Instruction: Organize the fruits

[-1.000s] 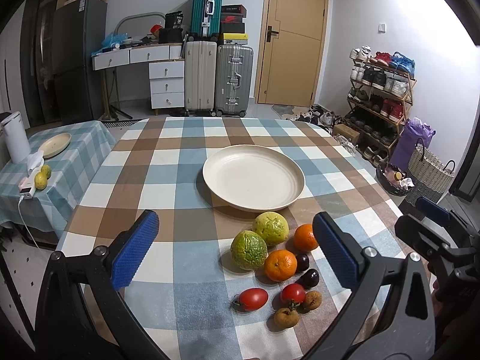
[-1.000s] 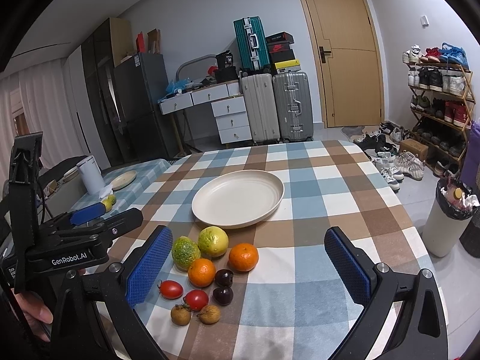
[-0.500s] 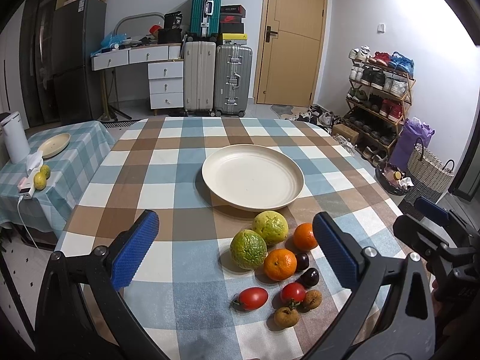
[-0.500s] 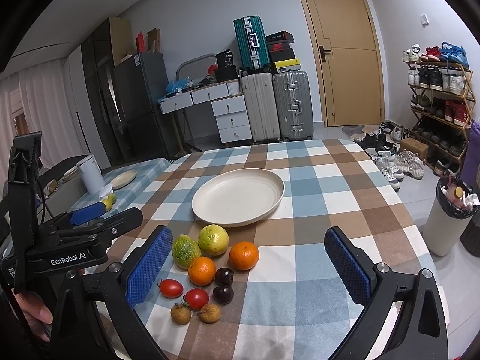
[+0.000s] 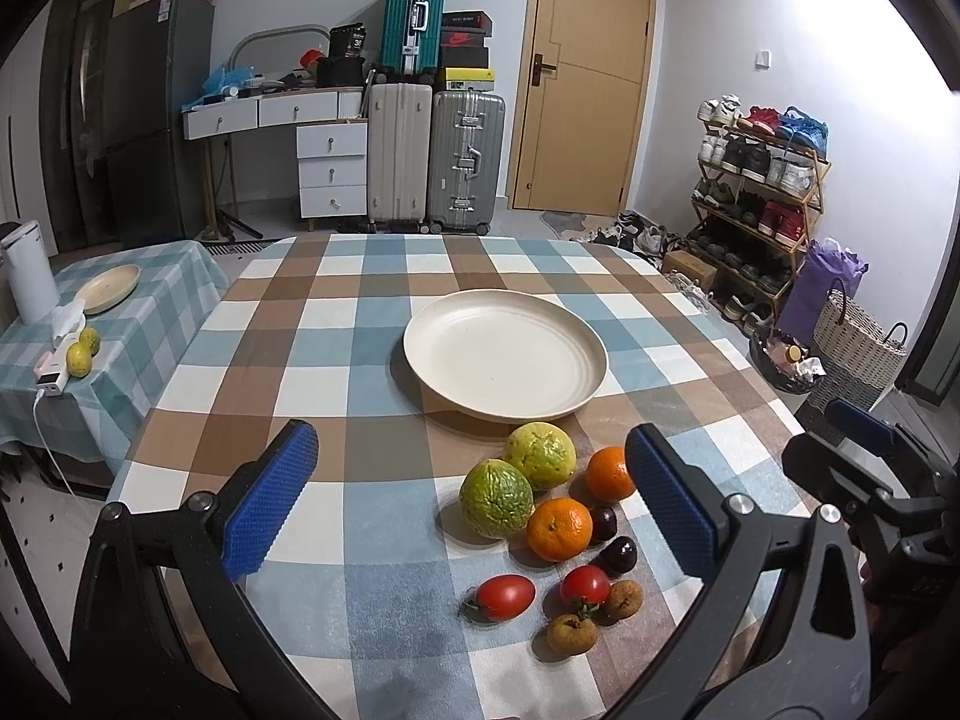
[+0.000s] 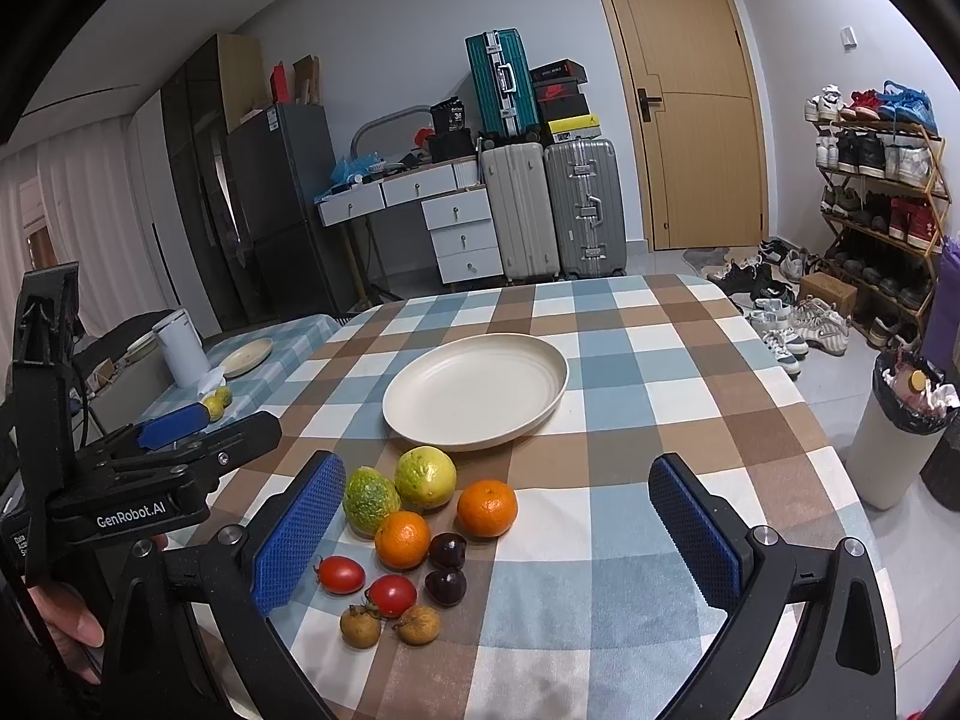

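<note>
An empty cream plate (image 5: 504, 354) (image 6: 474, 387) sits mid-table on the checked cloth. In front of it lies a cluster of fruit: two green-yellow citrus (image 5: 497, 499) (image 6: 425, 478), two oranges (image 5: 559, 528) (image 6: 487, 508), two dark plums (image 5: 619, 554) (image 6: 445, 585), two red tomatoes (image 5: 505, 596) (image 6: 341, 573) and two small brown fruits (image 5: 571, 633) (image 6: 419, 624). My left gripper (image 5: 471, 501) is open and empty, held above the near table with the fruit between its fingers. My right gripper (image 6: 495, 534) is open and empty, to the right of it.
A side table (image 5: 72, 324) at the left holds a small plate, a white kettle and two lemons. Suitcases (image 5: 435, 162), drawers and a door stand beyond the table. A shoe rack (image 5: 756, 204), baskets and a bin (image 6: 900, 432) are at the right.
</note>
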`<action>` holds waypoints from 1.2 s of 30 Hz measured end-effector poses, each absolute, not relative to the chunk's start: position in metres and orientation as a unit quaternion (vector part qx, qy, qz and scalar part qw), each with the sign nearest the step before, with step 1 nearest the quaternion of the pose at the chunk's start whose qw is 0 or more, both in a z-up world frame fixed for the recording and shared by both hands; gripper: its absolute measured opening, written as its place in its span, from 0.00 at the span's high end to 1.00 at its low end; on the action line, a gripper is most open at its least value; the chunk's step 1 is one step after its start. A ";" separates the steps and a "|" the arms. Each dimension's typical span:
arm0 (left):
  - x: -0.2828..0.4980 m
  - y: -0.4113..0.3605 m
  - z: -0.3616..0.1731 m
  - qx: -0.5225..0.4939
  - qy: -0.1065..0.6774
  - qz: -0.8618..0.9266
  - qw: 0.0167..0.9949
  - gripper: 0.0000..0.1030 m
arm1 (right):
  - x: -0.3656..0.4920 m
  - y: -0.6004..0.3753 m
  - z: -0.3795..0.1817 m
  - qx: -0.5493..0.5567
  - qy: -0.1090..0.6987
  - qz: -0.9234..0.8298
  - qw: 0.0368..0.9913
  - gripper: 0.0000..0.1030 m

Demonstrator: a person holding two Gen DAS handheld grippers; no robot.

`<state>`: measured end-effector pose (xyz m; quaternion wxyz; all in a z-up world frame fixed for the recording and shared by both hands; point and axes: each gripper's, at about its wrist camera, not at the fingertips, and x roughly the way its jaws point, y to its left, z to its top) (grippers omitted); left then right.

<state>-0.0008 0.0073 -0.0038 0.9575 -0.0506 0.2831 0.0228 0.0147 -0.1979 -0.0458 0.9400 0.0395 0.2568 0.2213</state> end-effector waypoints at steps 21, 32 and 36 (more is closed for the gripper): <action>-0.003 0.002 -0.007 -0.052 0.284 0.021 0.957 0.01 | 0.016 -0.197 -0.050 0.038 0.261 0.221 0.939 0.00; 0.011 -0.003 -0.042 -0.070 0.323 0.006 0.944 0.01 | 0.028 -0.197 -0.062 0.041 0.274 0.222 0.935 0.00; 0.029 0.006 -0.056 -0.082 0.344 -0.005 0.935 0.01 | 0.039 -0.196 -0.072 0.045 0.285 0.225 0.931 0.00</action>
